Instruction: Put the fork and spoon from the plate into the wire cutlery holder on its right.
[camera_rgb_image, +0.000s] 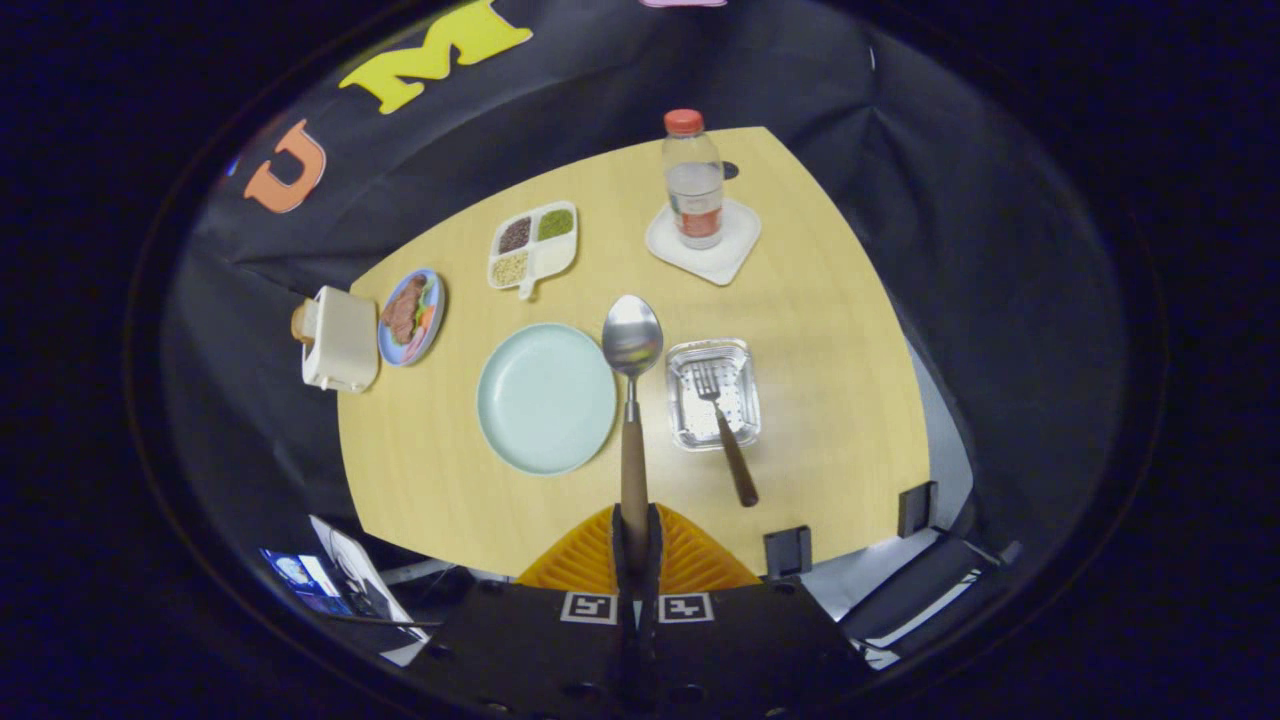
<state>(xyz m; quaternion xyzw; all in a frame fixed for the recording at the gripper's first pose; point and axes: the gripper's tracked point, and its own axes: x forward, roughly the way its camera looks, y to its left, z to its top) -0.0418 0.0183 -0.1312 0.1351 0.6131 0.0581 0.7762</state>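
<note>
**Jaws clamped on the spoon, fork already in**

Closed tight on the wooden handle, the gripper (636, 545) holds the spoon (632, 345) straight out ahead of its fingers, high above the table (820, 300), bowl hanging between the plate (545, 398) and the wire cutlery holder (713, 393). The plate lies bare. The fork (722, 425) already rests in the holder, handle leaning out over its near rim. Half the job looks done; the spoon is left to place.

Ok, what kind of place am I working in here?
Probably a staged kitchen or dining table inside a recording booth: a wooden table against a black cloth wall, laid with a toaster, a divided snack dish and a water bottle. The claw is shut on the spoon.
</note>
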